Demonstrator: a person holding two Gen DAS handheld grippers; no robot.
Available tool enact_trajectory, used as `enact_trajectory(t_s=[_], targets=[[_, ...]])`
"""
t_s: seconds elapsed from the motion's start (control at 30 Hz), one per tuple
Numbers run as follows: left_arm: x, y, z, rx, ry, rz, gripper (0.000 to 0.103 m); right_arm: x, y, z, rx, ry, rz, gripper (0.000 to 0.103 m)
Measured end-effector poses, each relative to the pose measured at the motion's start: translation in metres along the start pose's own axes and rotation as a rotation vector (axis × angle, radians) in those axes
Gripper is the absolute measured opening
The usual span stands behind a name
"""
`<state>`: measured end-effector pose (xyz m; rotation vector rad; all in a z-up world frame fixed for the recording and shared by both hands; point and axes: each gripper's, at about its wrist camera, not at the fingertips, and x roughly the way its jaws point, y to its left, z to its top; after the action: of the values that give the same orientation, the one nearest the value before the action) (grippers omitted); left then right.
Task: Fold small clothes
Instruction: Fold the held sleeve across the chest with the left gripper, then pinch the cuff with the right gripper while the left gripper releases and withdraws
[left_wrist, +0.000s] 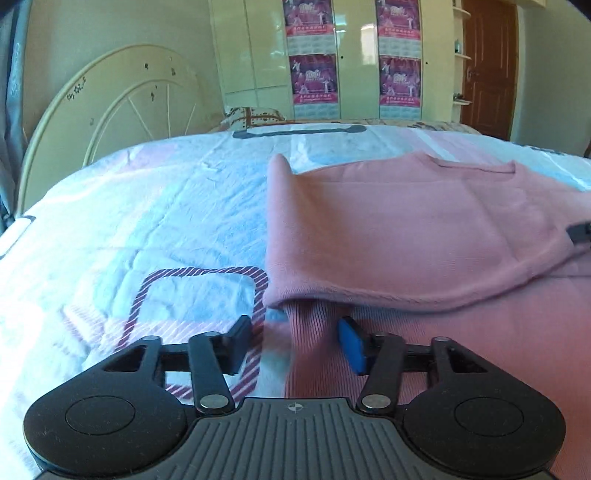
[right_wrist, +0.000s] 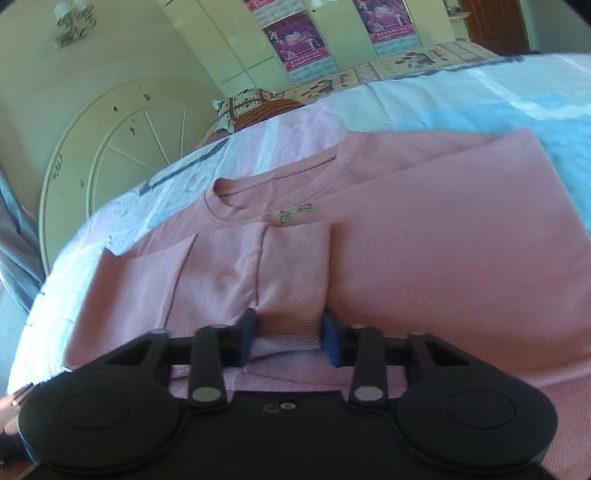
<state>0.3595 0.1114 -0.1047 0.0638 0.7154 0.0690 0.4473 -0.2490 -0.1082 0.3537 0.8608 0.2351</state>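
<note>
**Pink sweater flat on bed, both grippers at near edge**

Bed cover (left_wrist: 129, 221), pale blue and pink print, filling most of both views. Cream round headboard (left_wrist: 110, 103) at the far left, glossy wardrobe (left_wrist: 258, 55) behind with posters (left_wrist: 314, 77) on its doors, brown door (left_wrist: 487, 66) at far right. Patterned pillow (left_wrist: 251, 114) just in front of the wardrobe.

Pink sweater (right_wrist: 443, 277) spread flat on the cover, neckline away from the cameras, body lying toward the right of the bed. One sleeve (right_wrist: 218, 273) folded in across the chest, its ribbed cuff (right_wrist: 291, 273) ending just under the collar. Ribbed hem (left_wrist: 310, 332) poking out below the folded layer at the near edge.

Left gripper (left_wrist: 295, 345) low over the sweater's left corner, fingers parted at a middling width, hem lying between them, pads not pressing on it. Right gripper (right_wrist: 290, 336) down on the folded sleeve, fingers narrowed onto the cuff, one pad at each edge; seemingly pinching it, though blur there leaves contact soft.

Small green label (right_wrist: 295, 214) at the neckline, just above the cuff.
</note>
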Motion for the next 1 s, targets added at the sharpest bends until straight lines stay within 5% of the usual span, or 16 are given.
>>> enact_trajectory(t_s=[0.13, 0.3, 0.47, 0.7, 0.87, 0.93, 0.97, 1.0], targets=[[0.017, 0.003, 0.008, -0.063, -0.010, -0.004, 0.040, -0.007, 0.018, 0.005, -0.103, -0.036, -0.053, 0.008], [0.024, 0.003, 0.002, -0.075, -0.019, -0.011, 0.035, -0.057, 0.019, 0.014, -0.130, -0.224, -0.141, 0.006], [0.025, 0.006, 0.004, -0.073, -0.012, -0.033, 0.025, -0.038, -0.007, 0.005, -0.094, -0.099, -0.196, 0.006], [0.024, 0.008, 0.007, -0.050, -0.006, -0.064, 0.013, -0.036, -0.006, 0.003, -0.100, -0.126, -0.226, 0.006], [0.019, 0.013, 0.005, -0.054, 0.000, -0.083, 0.012, -0.026, -0.012, -0.005, -0.096, -0.061, -0.226, 0.008], [0.009, 0.020, 0.005, -0.059, -0.012, -0.095, 0.015, -0.037, -0.011, -0.002, -0.095, -0.091, -0.197, 0.015], [0.003, 0.023, 0.006, -0.065, -0.031, -0.091, 0.020, -0.044, -0.010, 0.000, -0.101, -0.129, -0.201, 0.028], [-0.003, 0.026, 0.009, -0.066, -0.051, -0.076, 0.037, -0.051, -0.010, 0.004, -0.108, -0.168, -0.206, 0.052]])
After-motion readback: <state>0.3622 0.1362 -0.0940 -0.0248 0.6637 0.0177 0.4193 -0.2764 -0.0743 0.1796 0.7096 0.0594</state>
